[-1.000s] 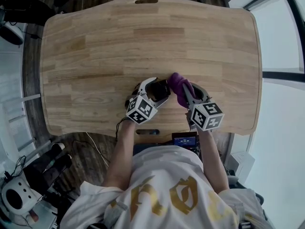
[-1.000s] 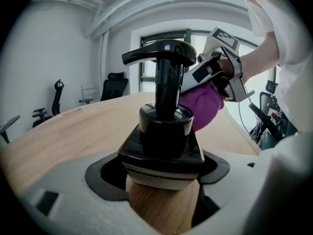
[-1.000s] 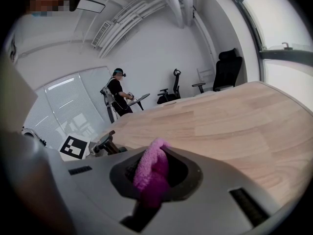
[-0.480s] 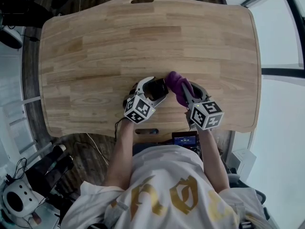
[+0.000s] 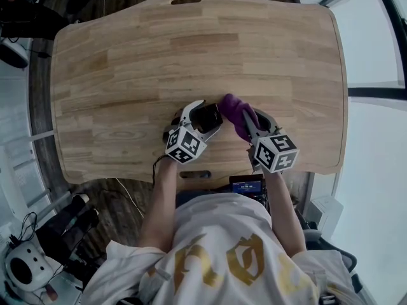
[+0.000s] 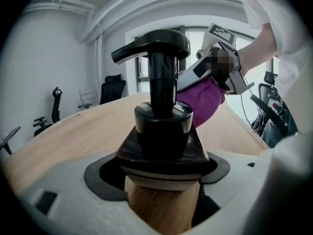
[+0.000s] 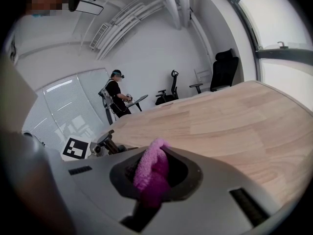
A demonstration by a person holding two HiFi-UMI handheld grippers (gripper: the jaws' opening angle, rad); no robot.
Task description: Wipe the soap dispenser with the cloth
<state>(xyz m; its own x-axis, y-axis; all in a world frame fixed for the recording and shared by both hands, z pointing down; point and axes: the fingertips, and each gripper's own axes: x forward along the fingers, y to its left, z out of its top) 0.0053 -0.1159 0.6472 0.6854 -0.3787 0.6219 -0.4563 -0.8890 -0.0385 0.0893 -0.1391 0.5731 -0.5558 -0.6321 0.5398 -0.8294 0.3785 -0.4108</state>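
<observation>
The soap dispenser (image 6: 161, 131), with a black pump head and a wood-coloured body, is clamped in my left gripper (image 5: 205, 121) near the table's front edge; from the head view it shows as a dark block (image 5: 207, 115). A purple cloth (image 5: 236, 114) is pinched in my right gripper (image 5: 245, 121) and rests against the dispenser's right side. In the left gripper view the cloth (image 6: 203, 98) sits just behind the pump. In the right gripper view the cloth (image 7: 152, 173) bunches between the jaws, and the pump (image 7: 108, 143) shows at left.
The wooden table (image 5: 191, 49) stretches wide beyond both grippers, with a slot handle (image 5: 186, 0) at its far edge. Office chairs (image 7: 222, 67) and a person (image 7: 116, 98) stand in the room beyond. A window runs along the right.
Both grippers, with the dispenser and the cloth, have shifted slightly farther from the front edge. The cloth stays pressed to the dispenser.
</observation>
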